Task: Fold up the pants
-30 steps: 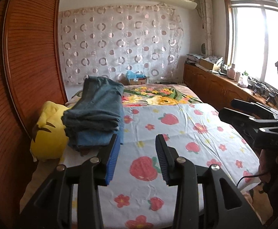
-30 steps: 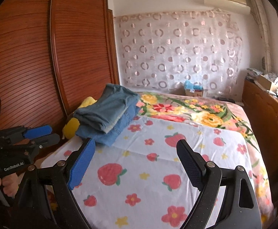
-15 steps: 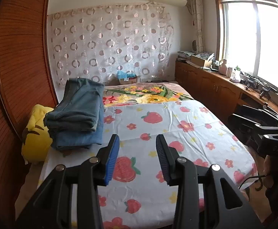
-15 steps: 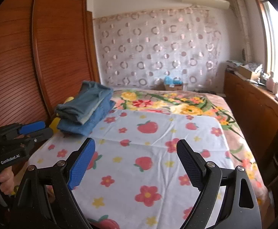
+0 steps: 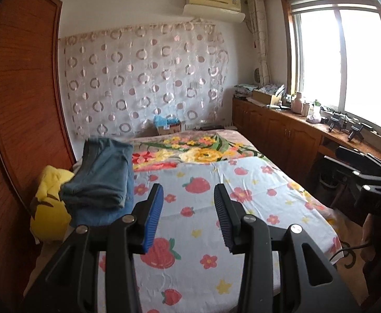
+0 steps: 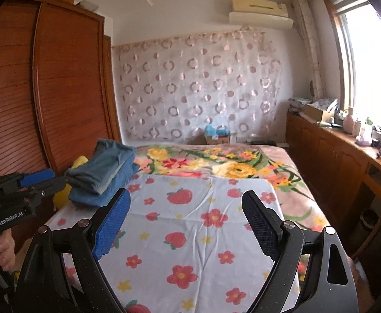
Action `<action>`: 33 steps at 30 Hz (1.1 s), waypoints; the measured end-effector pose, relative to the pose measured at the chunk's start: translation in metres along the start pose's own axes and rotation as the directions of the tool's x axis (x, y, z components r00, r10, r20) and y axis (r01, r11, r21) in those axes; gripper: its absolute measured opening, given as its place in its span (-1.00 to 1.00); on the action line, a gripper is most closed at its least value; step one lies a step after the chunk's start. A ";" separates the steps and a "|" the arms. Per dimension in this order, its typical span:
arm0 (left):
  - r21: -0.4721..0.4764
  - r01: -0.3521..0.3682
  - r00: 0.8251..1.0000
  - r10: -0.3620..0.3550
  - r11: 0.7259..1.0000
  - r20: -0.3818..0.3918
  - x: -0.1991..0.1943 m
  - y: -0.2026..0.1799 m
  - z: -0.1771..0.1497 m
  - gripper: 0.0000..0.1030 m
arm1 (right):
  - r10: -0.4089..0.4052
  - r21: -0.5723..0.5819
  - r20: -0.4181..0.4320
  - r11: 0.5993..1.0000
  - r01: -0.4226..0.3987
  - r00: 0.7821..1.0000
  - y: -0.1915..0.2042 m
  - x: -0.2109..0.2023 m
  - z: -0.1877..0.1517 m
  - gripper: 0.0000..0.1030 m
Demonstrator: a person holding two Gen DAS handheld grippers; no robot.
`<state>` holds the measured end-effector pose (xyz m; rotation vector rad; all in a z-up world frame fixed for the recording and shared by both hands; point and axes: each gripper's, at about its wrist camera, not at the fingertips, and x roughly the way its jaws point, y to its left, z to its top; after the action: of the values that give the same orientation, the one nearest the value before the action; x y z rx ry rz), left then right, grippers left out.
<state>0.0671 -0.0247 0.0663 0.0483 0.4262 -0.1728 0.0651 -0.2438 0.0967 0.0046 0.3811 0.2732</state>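
Observation:
Folded blue denim pants lie in a stack at the left side of the bed, also seen in the right wrist view. My left gripper is open and empty, held back from the bed's near end, well short of the stack. My right gripper is wide open and empty, over the near part of the strawberry sheet. The left gripper also shows at the left edge of the right wrist view, and the right gripper at the right edge of the left wrist view.
A yellow plush toy sits beside the stack against the wooden wardrobe. A floral blanket covers the bed's far half. A wooden counter with clutter runs under the window on the right. A cardboard box stands behind the bed.
Both grippers have pulled back from the bed and tilted upward, so the stack looks smaller and farther off. Both stayed open and empty.

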 end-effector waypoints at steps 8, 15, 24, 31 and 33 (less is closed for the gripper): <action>-0.006 0.000 0.999 0.000 1.000 0.033 -0.016 0.004 0.011 -0.21 | -0.019 -0.012 0.028 1.000 0.020 0.999 0.008 -0.014 0.008 0.73; -0.027 -0.019 0.999 0.020 0.999 0.039 -0.023 0.015 0.010 -0.20 | -0.033 -0.020 0.038 0.999 0.034 0.999 0.011 -0.017 0.010 0.73; -0.041 -0.037 0.999 0.038 0.998 0.036 -0.024 0.021 0.006 -0.19 | -0.034 -0.020 0.039 0.999 0.035 0.999 0.011 -0.016 0.009 0.73; -0.041 -0.037 0.999 0.039 0.998 0.037 -0.024 0.023 0.005 -0.18 | -0.032 -0.019 0.037 0.999 0.033 0.999 0.011 -0.016 0.009 0.73; -0.042 -0.037 0.999 0.038 0.998 0.037 -0.024 0.023 0.005 -0.18 | -0.033 -0.019 0.037 0.999 0.034 0.999 0.011 -0.016 0.008 0.73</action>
<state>0.0517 0.0017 0.0814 0.0129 0.3906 -0.1277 0.0507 -0.2373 0.1112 -0.0164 0.3415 0.2438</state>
